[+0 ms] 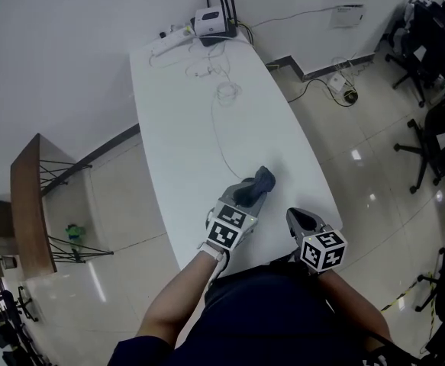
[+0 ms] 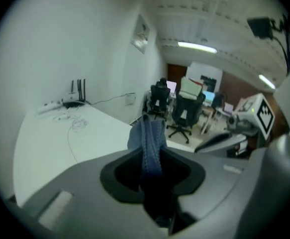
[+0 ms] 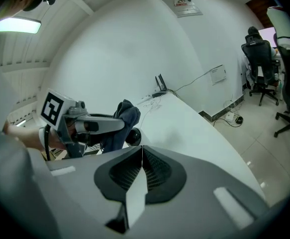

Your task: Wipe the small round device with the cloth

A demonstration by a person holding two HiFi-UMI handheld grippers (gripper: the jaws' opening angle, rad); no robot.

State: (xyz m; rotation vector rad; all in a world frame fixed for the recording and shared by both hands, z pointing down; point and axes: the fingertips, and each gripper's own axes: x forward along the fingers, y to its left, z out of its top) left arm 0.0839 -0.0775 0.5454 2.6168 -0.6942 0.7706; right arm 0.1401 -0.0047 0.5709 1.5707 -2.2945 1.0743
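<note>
Blue cloth (image 1: 263, 179) is hanging over the desk's (image 1: 199, 120) near end in the head view, the left gripper (image 2: 149, 159) is clamping it in its own view, and the right gripper (image 3: 142, 156), clenched empty, is facing the small round device (image 3: 133, 136) beside the cloth.

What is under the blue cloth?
A small round black device peeks out just below the cloth in the right gripper view, on the white table. In the head view, the cloth and the left gripper cover it.
</note>
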